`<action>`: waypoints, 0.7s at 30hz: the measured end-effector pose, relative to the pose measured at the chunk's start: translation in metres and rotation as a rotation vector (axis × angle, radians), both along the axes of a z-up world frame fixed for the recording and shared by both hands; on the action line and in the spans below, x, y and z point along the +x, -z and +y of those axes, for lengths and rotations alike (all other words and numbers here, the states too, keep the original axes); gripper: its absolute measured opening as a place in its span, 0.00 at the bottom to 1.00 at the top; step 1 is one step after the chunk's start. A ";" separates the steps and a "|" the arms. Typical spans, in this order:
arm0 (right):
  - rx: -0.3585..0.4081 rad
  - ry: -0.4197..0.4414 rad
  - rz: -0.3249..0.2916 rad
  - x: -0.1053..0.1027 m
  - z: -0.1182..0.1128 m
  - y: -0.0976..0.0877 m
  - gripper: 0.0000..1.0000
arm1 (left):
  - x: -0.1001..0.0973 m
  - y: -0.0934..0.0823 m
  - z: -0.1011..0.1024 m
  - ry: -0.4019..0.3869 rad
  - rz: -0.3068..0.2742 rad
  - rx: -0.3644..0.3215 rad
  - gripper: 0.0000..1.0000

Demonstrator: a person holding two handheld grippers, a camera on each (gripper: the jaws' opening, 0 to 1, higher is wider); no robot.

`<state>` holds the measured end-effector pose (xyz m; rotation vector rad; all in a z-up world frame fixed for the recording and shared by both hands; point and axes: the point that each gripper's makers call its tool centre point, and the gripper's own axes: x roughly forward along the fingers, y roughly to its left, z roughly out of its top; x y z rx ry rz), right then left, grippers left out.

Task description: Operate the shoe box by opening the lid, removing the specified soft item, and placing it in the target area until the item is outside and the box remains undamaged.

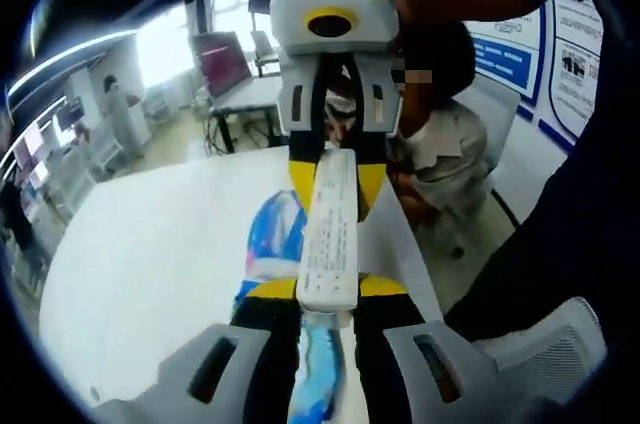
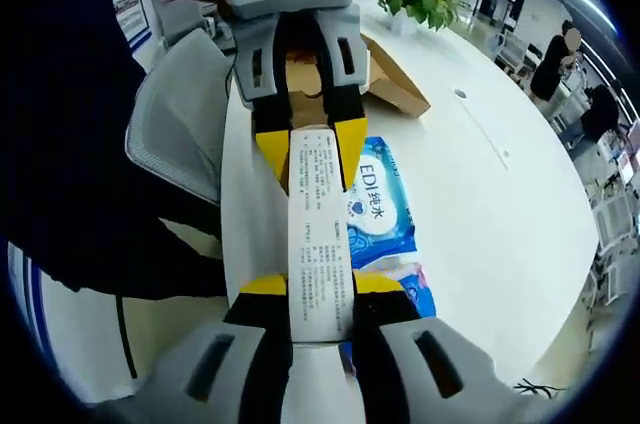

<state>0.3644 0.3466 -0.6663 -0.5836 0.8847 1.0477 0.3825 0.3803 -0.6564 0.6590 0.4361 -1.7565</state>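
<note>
Soft item: a white-edged wipes pack (image 2: 320, 244), held edge-on in the air above the white counter (image 2: 480, 184).
Long axis: runs straight from one gripper to the other.
Left gripper (image 1: 327, 289): fingers clenched on one end of the pack.
Right gripper (image 2: 320, 289): fingers clenched on the opposite end.
Shoe box (image 2: 385, 79): open cardboard, on the counter beyond.
Blue pack (image 2: 385, 206): lies flat underneath.

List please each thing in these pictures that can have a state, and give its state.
wet wipes pack: held edge-up above the table, clamped at both ends
left gripper: shut on the near end of the wet wipes pack
right gripper: shut on the other end
second wet wipes pack: lying flat on the white table
cardboard shoe box: open, on the table
</note>
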 end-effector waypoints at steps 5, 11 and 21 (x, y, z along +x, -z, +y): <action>0.009 0.006 0.001 0.001 -0.010 0.002 0.19 | 0.001 0.002 -0.011 0.006 0.003 0.005 0.17; 0.012 0.008 0.006 0.002 -0.027 0.005 0.19 | 0.002 0.006 -0.027 0.006 0.007 0.011 0.17; 0.010 -0.004 0.013 0.003 -0.046 0.009 0.19 | 0.002 0.011 -0.046 0.005 -0.001 0.024 0.17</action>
